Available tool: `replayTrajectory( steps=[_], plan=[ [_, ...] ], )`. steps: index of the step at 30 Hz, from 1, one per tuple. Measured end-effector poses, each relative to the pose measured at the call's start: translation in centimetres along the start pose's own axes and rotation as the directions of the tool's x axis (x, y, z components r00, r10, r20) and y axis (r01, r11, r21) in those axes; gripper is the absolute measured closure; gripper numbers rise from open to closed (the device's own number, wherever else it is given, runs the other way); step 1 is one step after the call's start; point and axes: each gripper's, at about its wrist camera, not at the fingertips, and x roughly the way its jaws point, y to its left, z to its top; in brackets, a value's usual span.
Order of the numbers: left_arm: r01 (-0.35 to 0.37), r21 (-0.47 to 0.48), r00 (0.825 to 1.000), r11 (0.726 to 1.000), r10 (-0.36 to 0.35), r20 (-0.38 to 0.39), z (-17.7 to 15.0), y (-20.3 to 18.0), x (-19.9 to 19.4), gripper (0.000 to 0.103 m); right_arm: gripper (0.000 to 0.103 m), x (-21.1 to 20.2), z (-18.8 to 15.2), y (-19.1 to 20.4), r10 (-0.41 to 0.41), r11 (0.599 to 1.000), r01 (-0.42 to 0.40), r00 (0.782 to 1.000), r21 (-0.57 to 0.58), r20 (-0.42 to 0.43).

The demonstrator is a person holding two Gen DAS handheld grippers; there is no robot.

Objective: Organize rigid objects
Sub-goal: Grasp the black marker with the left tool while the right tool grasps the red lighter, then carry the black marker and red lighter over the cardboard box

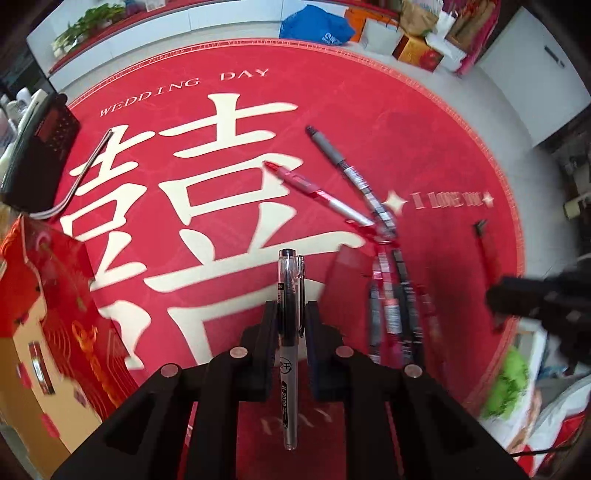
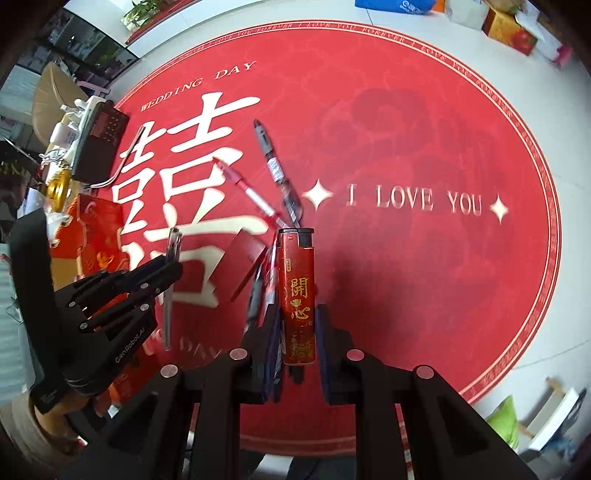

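My left gripper [image 1: 291, 308] is shut on a clear pen with black ink [image 1: 289, 280], which points away along the fingers and hangs above the round red mat [image 1: 424, 122]. My right gripper [image 2: 298, 310] is shut on a red lighter with gold characters [image 2: 297, 291], its black cap pointing away. On the mat lie a red pen [image 1: 317, 194] and a grey-black pen [image 1: 347, 173]. A blurred bunch of pens [image 1: 395, 306] sits beside a small red box [image 2: 245, 258]. The right wrist view shows the left gripper [image 2: 173, 267] at the left, with the clear pen [image 2: 173, 243] in it.
At the mat's left edge lie a black keypad device [image 1: 37, 147], a bent metal rod [image 1: 88, 166] and a red and gold gift box [image 1: 62, 306]. A blue bag [image 1: 317, 27] and cartons [image 1: 417, 51] stand at the back. A green item [image 2: 504, 417] lies off the mat.
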Motion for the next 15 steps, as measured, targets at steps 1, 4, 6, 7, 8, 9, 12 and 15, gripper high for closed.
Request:
replayTrajectory(
  steps=[1,4,6,7,8,9,12,15],
  plan=[
    [0.003,-0.009,1.0,1.0,-0.003,0.005,-0.2,-0.3,-0.6,0.087,0.083,-0.1,-0.2,0.4,0.006,1.0,-0.006,1.0,0.006,-0.001],
    [0.02,-0.024,1.0,0.999,-0.02,0.018,-0.5,-0.8,-2.3,0.088,0.083,-0.8,-0.7,1.0,0.011,1.0,-0.011,1.0,0.023,-0.001],
    [0.03,-0.028,0.999,0.999,-0.029,0.025,-0.2,-1.1,-3.6,0.087,0.083,-1.4,-0.9,1.4,0.015,0.999,-0.015,1.0,0.033,0.0],
    [0.028,-0.03,0.999,0.999,-0.028,0.027,0.0,-0.5,-4.2,0.087,0.083,-1.8,-1.0,1.7,0.013,0.999,-0.013,1.0,0.032,0.002],
    [0.025,-0.032,0.999,0.999,-0.024,0.029,-0.3,-0.6,-4.9,0.087,0.083,-2.0,-0.9,2.2,0.01,1.0,-0.01,1.0,0.028,0.005],
    [0.024,-0.037,0.999,0.999,-0.022,0.034,-0.4,-0.4,-5.7,0.087,0.083,-2.5,-0.9,2.8,0.005,1.0,-0.006,1.0,0.019,0.01],
    [0.014,-0.056,0.999,0.998,-0.011,0.047,-0.7,0.3,-7.6,0.087,0.083,-3.9,-0.9,4.5,0.006,1.0,-0.006,1.0,-0.003,0.022],
    [-0.001,-0.075,0.998,0.997,0.006,0.07,-1.3,1.6,-10.1,0.087,0.083,-5.2,-1.0,6.9,0.006,0.999,-0.004,0.999,-0.042,0.036]
  ],
)
